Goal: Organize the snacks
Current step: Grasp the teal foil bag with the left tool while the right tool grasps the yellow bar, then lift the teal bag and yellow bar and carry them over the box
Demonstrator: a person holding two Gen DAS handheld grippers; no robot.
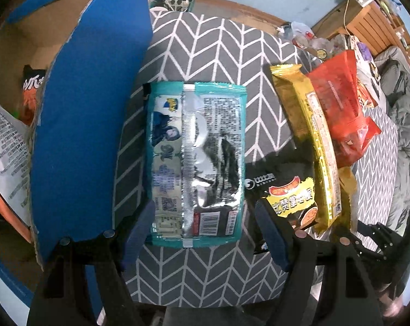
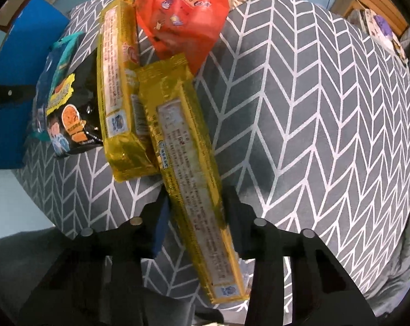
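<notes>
A teal snack packet [image 1: 196,160] lies seam-up on the grey chevron cushion [image 1: 218,49]. My left gripper [image 1: 205,231] points down over its near end, open, with one finger on each side of the packet and a gap on the right side. My right gripper [image 2: 196,217] is shut on a long yellow biscuit pack [image 2: 188,157], with its fingers against the pack's two long sides. A second yellow pack [image 2: 118,87], a black snack packet [image 2: 69,114] and a red bag [image 2: 183,16] lie together just beyond.
A blue cardboard box [image 1: 82,108] stands open to the left of the teal packet, with orange packets [image 1: 31,92] inside. Wooden furniture [image 1: 368,27] and clutter sit at the far right. The cushion's right half [image 2: 313,108] is bare fabric.
</notes>
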